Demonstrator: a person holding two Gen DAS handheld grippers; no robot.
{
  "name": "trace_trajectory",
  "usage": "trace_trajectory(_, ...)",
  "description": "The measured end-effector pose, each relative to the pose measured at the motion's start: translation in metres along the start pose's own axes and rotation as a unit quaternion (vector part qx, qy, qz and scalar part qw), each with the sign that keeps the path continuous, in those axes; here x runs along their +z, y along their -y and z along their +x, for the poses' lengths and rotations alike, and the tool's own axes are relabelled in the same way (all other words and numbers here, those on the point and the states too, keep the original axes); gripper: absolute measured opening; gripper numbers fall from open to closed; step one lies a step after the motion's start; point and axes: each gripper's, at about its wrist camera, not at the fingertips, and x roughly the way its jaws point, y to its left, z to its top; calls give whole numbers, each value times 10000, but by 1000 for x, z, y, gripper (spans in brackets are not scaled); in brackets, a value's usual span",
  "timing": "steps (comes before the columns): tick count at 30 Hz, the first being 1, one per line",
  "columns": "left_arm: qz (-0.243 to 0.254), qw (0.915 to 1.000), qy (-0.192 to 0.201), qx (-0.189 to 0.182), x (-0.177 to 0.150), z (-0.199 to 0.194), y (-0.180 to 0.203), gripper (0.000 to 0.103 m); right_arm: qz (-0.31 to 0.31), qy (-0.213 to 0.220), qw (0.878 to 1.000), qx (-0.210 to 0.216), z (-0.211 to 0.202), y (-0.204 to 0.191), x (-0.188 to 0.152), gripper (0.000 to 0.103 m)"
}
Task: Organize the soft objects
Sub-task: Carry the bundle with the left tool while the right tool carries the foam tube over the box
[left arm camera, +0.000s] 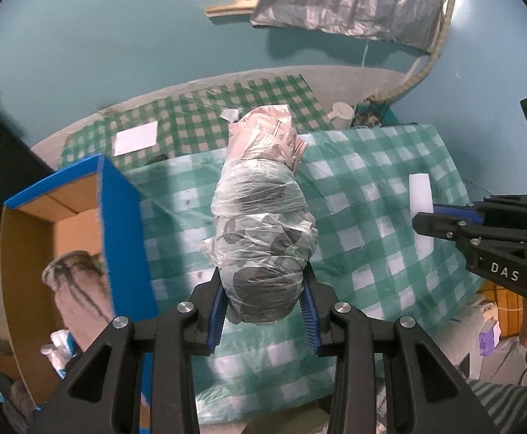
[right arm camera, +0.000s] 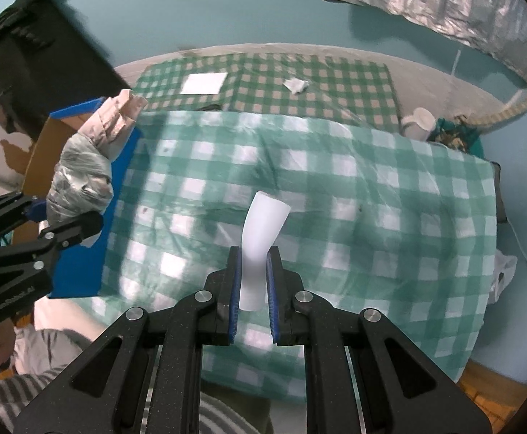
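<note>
My left gripper [left arm camera: 263,289] is shut on a long bundle wrapped in clear and pink plastic [left arm camera: 260,217], lifted above the green checked cloth [left arm camera: 372,188]. The same bundle [right arm camera: 82,177] shows in the right wrist view, hanging by the blue-edged cardboard box [right arm camera: 82,253], with the left gripper [right arm camera: 57,217] under it. My right gripper [right arm camera: 252,271] is shut on a bent white foam piece [right arm camera: 260,235], held above the cloth [right arm camera: 372,199]. From the left wrist view the right gripper [left arm camera: 426,217] and its white foam piece [left arm camera: 421,188] appear at the right.
The open cardboard box [left arm camera: 118,224] at the left holds a pale cloth item [left arm camera: 79,289]. A darker checked mat [right arm camera: 299,79] lies beyond, with a white paper [right arm camera: 203,83] and a crumpled scrap [right arm camera: 295,85]. A white jug [right arm camera: 417,121] stands at the far right. A person's striped sleeve [right arm camera: 21,390] is near.
</note>
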Motion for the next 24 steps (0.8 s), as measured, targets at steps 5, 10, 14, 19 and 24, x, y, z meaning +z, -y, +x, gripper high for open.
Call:
trace_trajectory(5, -232, 9996, 136, 89, -5, -19, -23, 37, -247, 59, 9996, 103, -4, -24, 10, 11)
trace_trajectory(10, -549, 9980, 256, 182, -15, -37, -48, 37, -468, 100, 9986, 227, -6, -51, 20, 11)
trace_trajectory(14, -781, 9961, 321, 246, -23, -46, -68, 37, -671, 136, 9971, 335, -7, -75, 28, 11)
trace_trajectory(19, -1051, 9932, 356, 355, -34, -54, -94, 37, -907, 168, 9948, 431, -6, -100, 36, 11)
trace_trajectory(24, -1257, 9903, 366, 456, -45, -58, -115, 37, -1135, 164, 9921, 508, -4, -128, 44, 11)
